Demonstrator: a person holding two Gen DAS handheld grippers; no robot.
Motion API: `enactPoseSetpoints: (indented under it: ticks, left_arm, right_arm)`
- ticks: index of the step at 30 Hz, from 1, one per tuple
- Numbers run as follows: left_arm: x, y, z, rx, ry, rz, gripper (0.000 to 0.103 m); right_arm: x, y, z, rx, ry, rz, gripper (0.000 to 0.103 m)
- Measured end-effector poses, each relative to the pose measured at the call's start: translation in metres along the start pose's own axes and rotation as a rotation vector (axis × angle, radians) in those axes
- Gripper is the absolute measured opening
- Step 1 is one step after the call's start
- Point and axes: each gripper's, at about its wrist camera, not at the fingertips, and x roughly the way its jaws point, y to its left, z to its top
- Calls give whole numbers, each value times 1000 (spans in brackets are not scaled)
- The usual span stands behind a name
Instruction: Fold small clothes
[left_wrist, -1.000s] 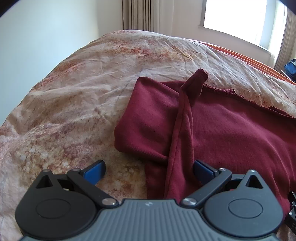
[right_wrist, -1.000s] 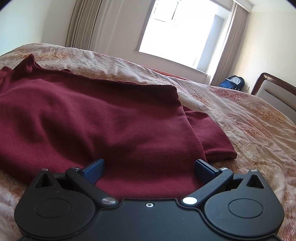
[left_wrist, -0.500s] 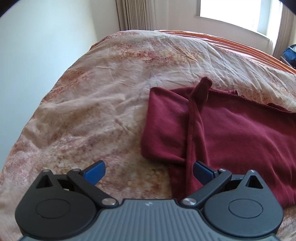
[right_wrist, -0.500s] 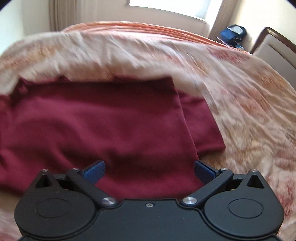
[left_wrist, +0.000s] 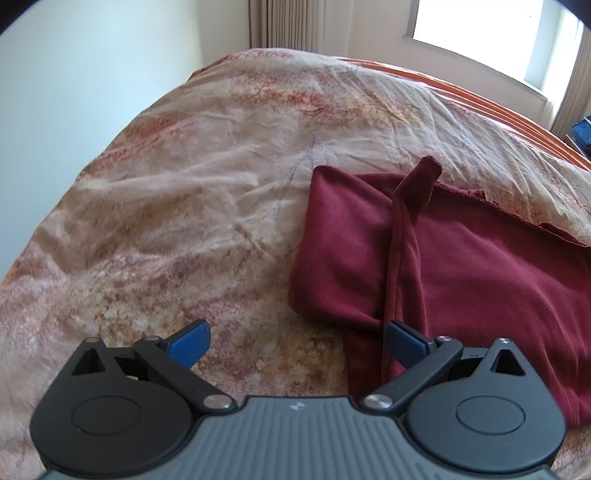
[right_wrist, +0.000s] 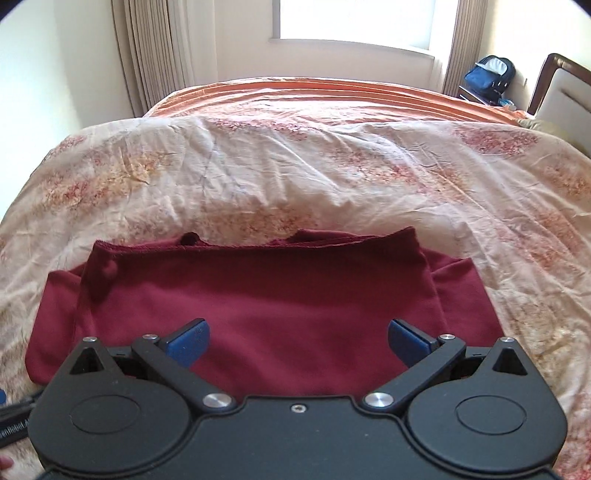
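A dark red garment (right_wrist: 258, 306) lies partly folded on a bed (right_wrist: 332, 177) covered by a cream quilt with a rust-coloured floral print. The right gripper (right_wrist: 297, 341) hovers above the near edge of the cloth, its blue-tipped fingers (right_wrist: 188, 341) spread wide and grasping nothing; the garment stretches ahead of it and to both sides, with a folded-in panel showing past its right finger. The left gripper (left_wrist: 295, 341) hangs over the quilt at the garment's left end, likewise released and empty. Its left finger is over bare quilt, while its right finger sits over the edge of the red cloth (left_wrist: 461, 266), where a narrow raised fold (left_wrist: 402, 243) runs away from the gripper toward the far hem. Whether that finger touches the fabric cannot be told. Beyond the bed, ahead of the right gripper, stand a bright window (right_wrist: 354, 18) with beige curtains (right_wrist: 147, 51); a blue bag (right_wrist: 489, 77) and a wooden headboard (right_wrist: 561, 85) sit to the far right.
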Motion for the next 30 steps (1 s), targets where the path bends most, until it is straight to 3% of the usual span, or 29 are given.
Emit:
enactPoseSetpoints:
  ticks: [11,17,30]
  left_arm:
    - [8,-9,-11,-20,32,-103,103]
    - [14,-18,-14,-8,55,-92,103]
    - [21,-18,-8,-25,80,-99,103]
  right_arm:
    - [53,4,7,7,53,-11,102]
    - [85,10,11,-6,107,-8,102]
    - [152,20,20,-56,131,-26,102]
